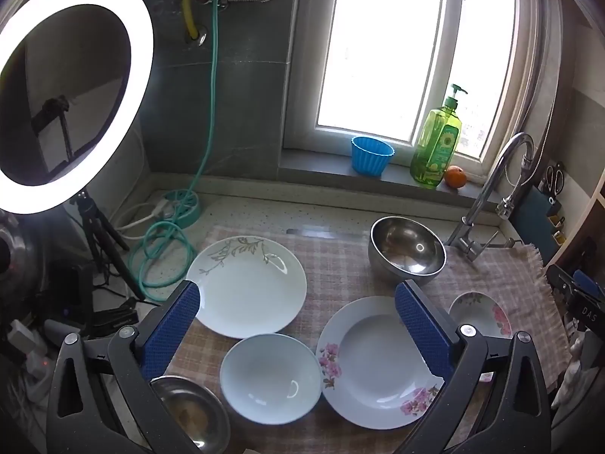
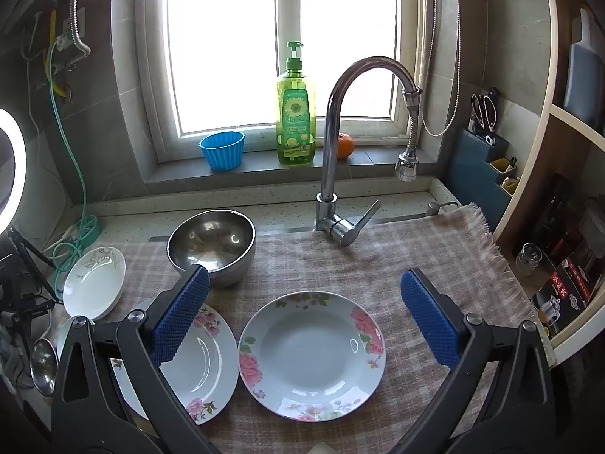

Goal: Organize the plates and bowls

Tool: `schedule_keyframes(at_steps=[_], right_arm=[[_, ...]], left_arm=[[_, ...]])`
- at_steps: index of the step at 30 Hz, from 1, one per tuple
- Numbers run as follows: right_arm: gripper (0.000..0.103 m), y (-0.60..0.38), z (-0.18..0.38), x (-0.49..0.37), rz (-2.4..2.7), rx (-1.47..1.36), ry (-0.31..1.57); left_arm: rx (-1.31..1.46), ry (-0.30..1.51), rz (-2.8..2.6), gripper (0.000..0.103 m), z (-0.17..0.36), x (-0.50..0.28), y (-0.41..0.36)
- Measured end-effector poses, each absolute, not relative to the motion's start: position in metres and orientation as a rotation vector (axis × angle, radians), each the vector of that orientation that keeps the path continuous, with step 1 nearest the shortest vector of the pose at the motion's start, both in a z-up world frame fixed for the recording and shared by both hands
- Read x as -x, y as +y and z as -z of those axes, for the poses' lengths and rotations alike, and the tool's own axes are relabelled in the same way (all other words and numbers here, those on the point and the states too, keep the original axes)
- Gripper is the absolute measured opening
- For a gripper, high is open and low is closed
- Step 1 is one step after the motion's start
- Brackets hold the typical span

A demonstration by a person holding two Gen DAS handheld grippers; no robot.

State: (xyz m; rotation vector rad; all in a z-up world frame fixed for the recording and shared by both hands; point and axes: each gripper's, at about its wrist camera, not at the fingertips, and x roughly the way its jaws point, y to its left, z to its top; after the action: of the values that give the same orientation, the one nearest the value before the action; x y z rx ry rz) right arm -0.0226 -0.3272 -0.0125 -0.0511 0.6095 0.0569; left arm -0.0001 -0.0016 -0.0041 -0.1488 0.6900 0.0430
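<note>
Plates and bowls spread over the checked cloth (image 2: 416, 242) on the counter: rose plate (image 2: 312, 355) mid-cloth, pink-flowered plate (image 1: 374, 363) touching it leftward, plain white bowl (image 1: 270, 376) and leaf-sprig plate (image 1: 247, 285) further left, steel bowl (image 2: 211, 246) toward the back edge by the faucet (image 2: 340, 143). Left gripper (image 1: 302, 325) spread wide, holding nothing. Right gripper (image 2: 306, 310) likewise gaping above the rose plate.

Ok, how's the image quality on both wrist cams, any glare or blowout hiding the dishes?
Left wrist view: the ring light and window are blown out, but the leaf-pattern plate and white bowl stay readable. Right wrist view: the window is overexposed, with small highlights on the rose plate and steel bowl. Both show fisheye bending and dark corners.
</note>
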Motion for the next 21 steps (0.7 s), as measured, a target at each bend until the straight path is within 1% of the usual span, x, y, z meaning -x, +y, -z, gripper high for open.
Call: schedule_keyframes(at_steps=[21], right_arm=[[0.103, -0.3207, 0.0129, 0.0186, -0.062, 0.062, 0.606]], left_arm=[[0.156, 0.692, -0.048, 0.102, -0.0002, -0.0035, -0.0046]])
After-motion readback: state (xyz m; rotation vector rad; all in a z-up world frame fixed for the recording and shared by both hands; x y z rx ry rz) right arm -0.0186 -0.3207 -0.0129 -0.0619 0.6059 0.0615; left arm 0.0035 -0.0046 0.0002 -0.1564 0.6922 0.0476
